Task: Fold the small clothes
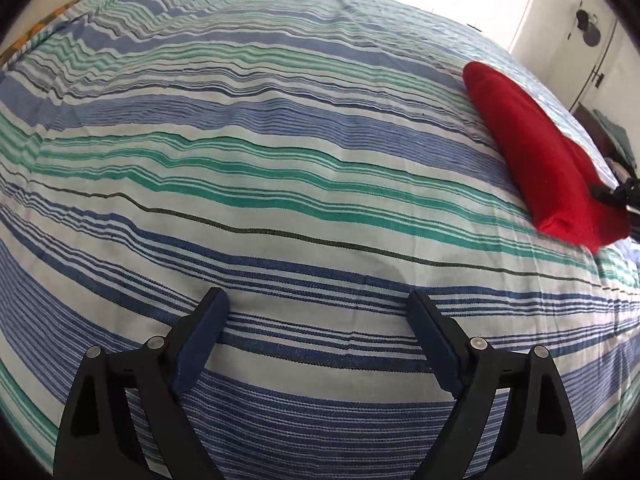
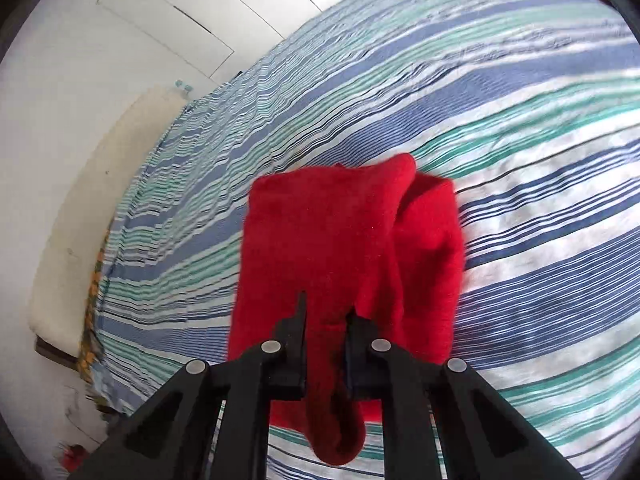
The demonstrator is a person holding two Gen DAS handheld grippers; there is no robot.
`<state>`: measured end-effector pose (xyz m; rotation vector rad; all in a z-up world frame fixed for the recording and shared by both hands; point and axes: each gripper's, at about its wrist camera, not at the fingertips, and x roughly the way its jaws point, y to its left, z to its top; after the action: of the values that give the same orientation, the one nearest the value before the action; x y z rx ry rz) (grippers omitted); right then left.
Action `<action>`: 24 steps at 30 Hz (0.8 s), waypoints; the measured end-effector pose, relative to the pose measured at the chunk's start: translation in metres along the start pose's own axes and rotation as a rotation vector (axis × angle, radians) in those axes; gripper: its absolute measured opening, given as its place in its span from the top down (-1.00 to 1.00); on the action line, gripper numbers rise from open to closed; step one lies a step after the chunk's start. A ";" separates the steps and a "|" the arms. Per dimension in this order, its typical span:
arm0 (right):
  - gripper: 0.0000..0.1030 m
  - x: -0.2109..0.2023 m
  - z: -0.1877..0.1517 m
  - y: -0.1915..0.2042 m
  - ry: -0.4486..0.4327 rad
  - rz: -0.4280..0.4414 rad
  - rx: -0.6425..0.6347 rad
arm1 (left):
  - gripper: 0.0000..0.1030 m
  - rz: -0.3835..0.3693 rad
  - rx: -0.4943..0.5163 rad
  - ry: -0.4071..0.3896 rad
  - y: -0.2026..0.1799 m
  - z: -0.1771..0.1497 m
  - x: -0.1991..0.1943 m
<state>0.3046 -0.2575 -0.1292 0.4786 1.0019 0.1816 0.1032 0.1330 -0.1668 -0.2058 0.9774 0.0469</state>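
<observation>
A small red garment [image 2: 348, 240] lies folded on the striped bedsheet [image 2: 520, 160]. My right gripper [image 2: 326, 312] is shut on its near edge, with a fold of red cloth pinched between the pads and a loop of it hanging below the fingers. In the left wrist view the same red garment [image 1: 536, 152] lies at the far right of the bed, with the tip of the right gripper [image 1: 612, 194] at its near end. My left gripper [image 1: 318, 300] hangs open over bare striped sheet [image 1: 280, 160], well to the left of the garment, with nothing between its fingers.
The bed's edge runs along the left in the right wrist view, with a cream mat [image 2: 80, 240] on the floor beside it. White cupboard doors [image 2: 180, 20] stand beyond the bed. A white door [image 1: 580, 40] shows at the far right of the left wrist view.
</observation>
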 end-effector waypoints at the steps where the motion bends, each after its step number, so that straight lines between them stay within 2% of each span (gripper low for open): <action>1: 0.74 0.013 -0.002 -0.009 0.053 -0.035 -0.002 | -0.78 0.010 0.012 -0.002 -0.002 -0.001 0.001; 2: 0.73 0.026 -0.005 -0.018 0.099 -0.051 0.002 | -0.79 0.018 0.025 -0.005 -0.004 -0.002 0.001; 4: 0.62 0.032 -0.007 -0.028 0.097 -0.043 0.012 | -0.79 0.021 0.036 -0.010 -0.004 -0.004 -0.001; 7: -0.07 0.018 -0.004 -0.027 0.072 -0.016 0.021 | -0.82 0.020 0.036 -0.011 -0.003 -0.005 -0.001; 10: -0.06 -0.017 0.008 -0.015 -0.019 -0.085 -0.091 | -0.86 0.030 0.049 -0.014 -0.005 -0.006 0.003; 13: 0.18 -0.036 0.030 0.003 -0.076 -0.079 -0.194 | -0.88 0.045 0.063 -0.021 -0.008 -0.007 0.005; 16: 0.22 -0.008 0.063 0.015 -0.064 -0.063 -0.221 | -0.90 0.043 0.065 -0.021 -0.007 -0.009 0.004; 18: 0.22 0.021 0.074 0.005 -0.037 -0.115 -0.207 | -0.91 0.040 0.065 -0.020 -0.006 -0.009 0.005; 21: 0.22 0.074 0.068 -0.037 0.103 -0.163 -0.074 | -0.93 0.041 0.065 -0.018 -0.006 -0.010 0.006; 24: 0.23 0.062 0.064 -0.028 0.048 -0.169 -0.114 | -0.95 0.039 0.068 -0.017 -0.006 -0.009 0.007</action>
<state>0.3896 -0.2794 -0.1610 0.2848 1.0676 0.0981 0.1002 0.1249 -0.1764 -0.1239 0.9648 0.0511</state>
